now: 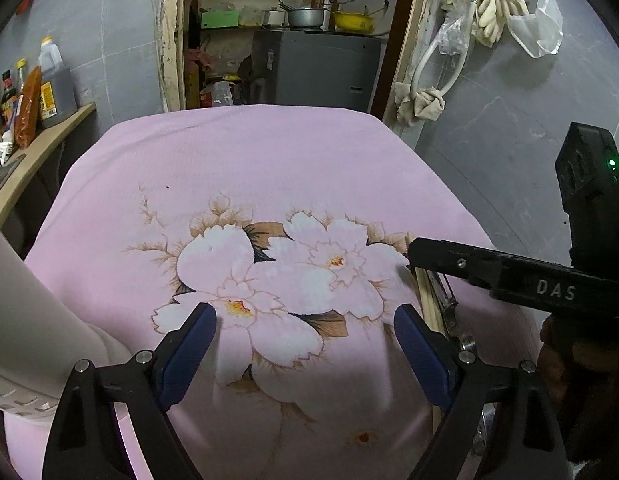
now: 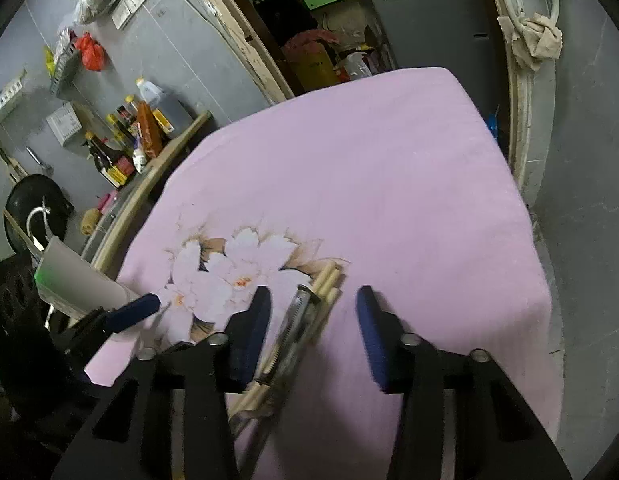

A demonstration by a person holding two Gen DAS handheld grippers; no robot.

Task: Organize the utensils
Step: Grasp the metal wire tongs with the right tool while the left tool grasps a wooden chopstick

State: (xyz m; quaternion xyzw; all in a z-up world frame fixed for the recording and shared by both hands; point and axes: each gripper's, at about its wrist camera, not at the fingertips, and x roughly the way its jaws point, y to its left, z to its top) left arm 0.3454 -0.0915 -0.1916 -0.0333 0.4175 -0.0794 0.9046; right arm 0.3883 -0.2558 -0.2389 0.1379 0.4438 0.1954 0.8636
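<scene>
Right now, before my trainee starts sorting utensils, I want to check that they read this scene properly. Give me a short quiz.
1. True or false: the left gripper is shut on a cup.
2. What lies between the right gripper's open jaws? A) chopsticks and a metal utensil B) a bottle C) nothing
3. What is printed on the pink cloth?
Key: 1 false; 2 A; 3 flowers.

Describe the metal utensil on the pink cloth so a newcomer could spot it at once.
Start from the pink cloth with its printed white flowers covering the table. Just right of the flowers lies a small bundle of utensils between the right tongs. The metal utensil is the shiny grey, blurred piece lying along the pale wooden chopsticks; they are matte and cream-coloured.
</scene>
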